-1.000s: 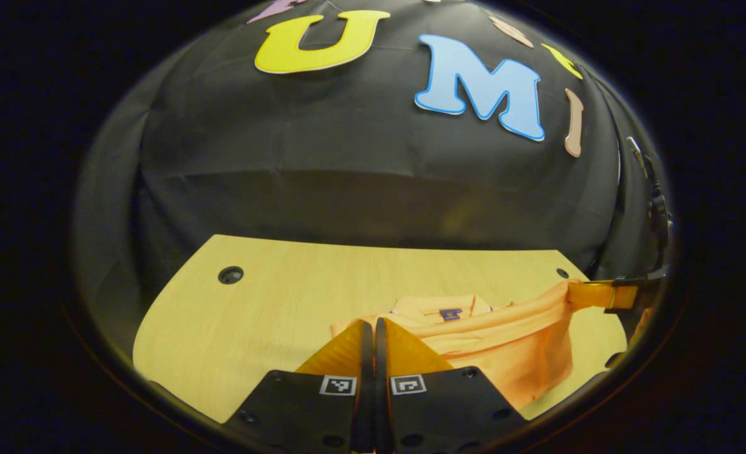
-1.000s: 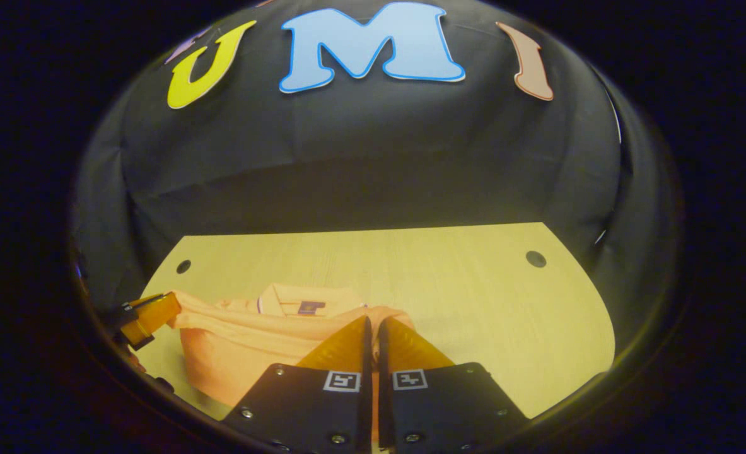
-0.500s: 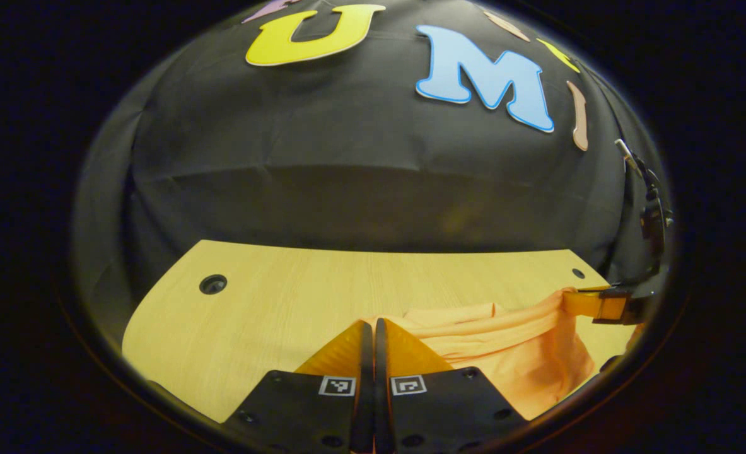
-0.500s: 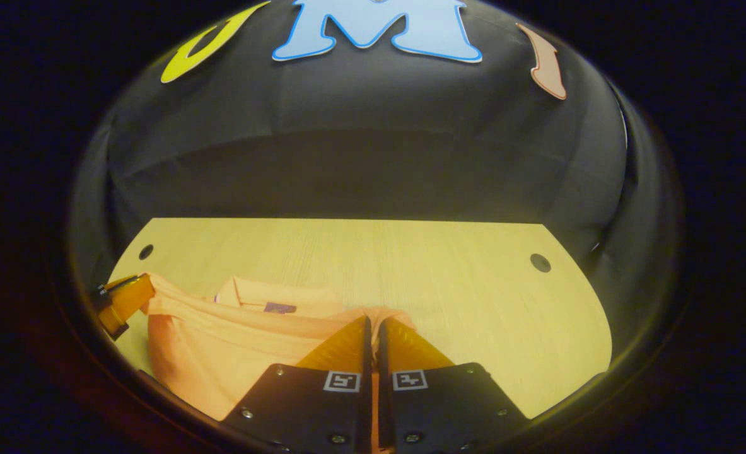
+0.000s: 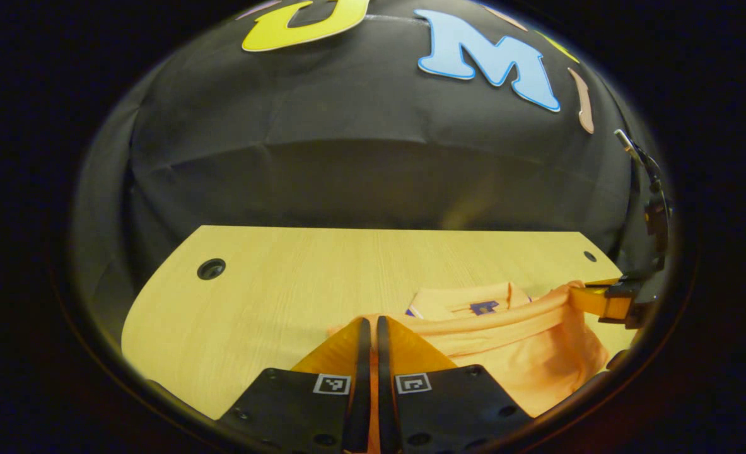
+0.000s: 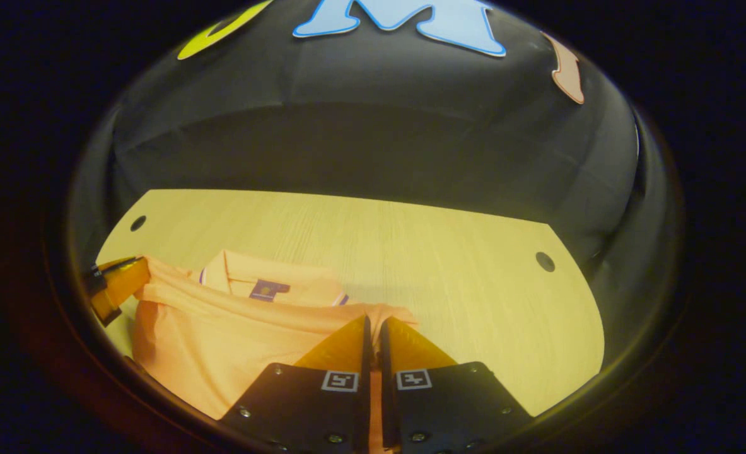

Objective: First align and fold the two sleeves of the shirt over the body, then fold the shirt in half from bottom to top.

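Note:
The orange shirt [image 5: 511, 343] lies on the wooden table [image 5: 272, 296], its collar [image 5: 467, 302] with a purple tag on the far side. My left gripper [image 5: 369, 328] is shut on one corner of the shirt's bottom edge, with cloth showing between its fingers. The edge runs taut across to my right gripper [image 5: 600, 301] at the right rim. In the right gripper view the right gripper [image 6: 373, 328] is shut on the other corner. There the shirt [image 6: 221, 334] hangs in a raised fold in front of the collar [image 6: 265, 284], and the left gripper [image 6: 117, 287] holds the far end.
The table [image 6: 473, 284] has round cable holes near its back corners, a left hole [image 5: 211, 269] and a right hole [image 6: 544, 261]. The black cloth wall stands close behind the table's far edge.
Both grippers have carried the lifted bottom edge forward and tipped down toward the table. The collar, hidden behind the raised cloth half a second ago in the left gripper view, shows again.

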A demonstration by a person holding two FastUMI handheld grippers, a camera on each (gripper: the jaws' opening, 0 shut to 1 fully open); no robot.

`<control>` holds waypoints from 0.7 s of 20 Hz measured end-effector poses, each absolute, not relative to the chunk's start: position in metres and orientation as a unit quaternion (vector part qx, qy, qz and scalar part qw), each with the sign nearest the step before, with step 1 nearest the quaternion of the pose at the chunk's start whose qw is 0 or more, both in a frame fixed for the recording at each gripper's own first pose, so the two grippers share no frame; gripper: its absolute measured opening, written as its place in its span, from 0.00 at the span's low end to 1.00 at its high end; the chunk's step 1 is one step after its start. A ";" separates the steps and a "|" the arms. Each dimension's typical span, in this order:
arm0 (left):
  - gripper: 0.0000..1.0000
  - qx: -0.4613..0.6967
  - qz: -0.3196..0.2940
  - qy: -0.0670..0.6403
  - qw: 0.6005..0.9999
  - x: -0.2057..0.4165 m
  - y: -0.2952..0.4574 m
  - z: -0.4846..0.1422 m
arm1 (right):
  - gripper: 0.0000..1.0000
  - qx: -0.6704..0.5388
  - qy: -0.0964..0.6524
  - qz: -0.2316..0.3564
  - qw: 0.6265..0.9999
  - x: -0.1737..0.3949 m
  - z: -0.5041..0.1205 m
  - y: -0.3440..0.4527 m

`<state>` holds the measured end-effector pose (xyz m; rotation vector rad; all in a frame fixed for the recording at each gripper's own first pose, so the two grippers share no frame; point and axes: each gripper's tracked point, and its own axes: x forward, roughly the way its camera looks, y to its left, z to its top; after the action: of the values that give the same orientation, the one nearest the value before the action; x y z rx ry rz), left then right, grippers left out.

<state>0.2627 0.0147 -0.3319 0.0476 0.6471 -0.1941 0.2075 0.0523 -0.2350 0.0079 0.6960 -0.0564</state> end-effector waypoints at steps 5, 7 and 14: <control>0.13 0.040 -0.085 0.324 0.941 0.253 0.023 -0.329 | 0.10 -0.013 0.340 -0.011 0.940 0.198 -0.230 0.054; 0.18 0.041 -0.085 0.326 0.941 0.245 0.024 -0.323 | 0.18 -0.019 0.332 -0.007 0.943 0.194 -0.222 0.054; 0.40 0.039 -0.079 0.295 0.951 0.210 0.027 -0.276 | 0.64 -0.015 0.291 0.008 0.957 0.159 -0.182 0.057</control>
<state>0.2100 0.0269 -0.2762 0.0784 0.6008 -0.1612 0.1589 0.0573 -0.1822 -0.0312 0.5901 0.0169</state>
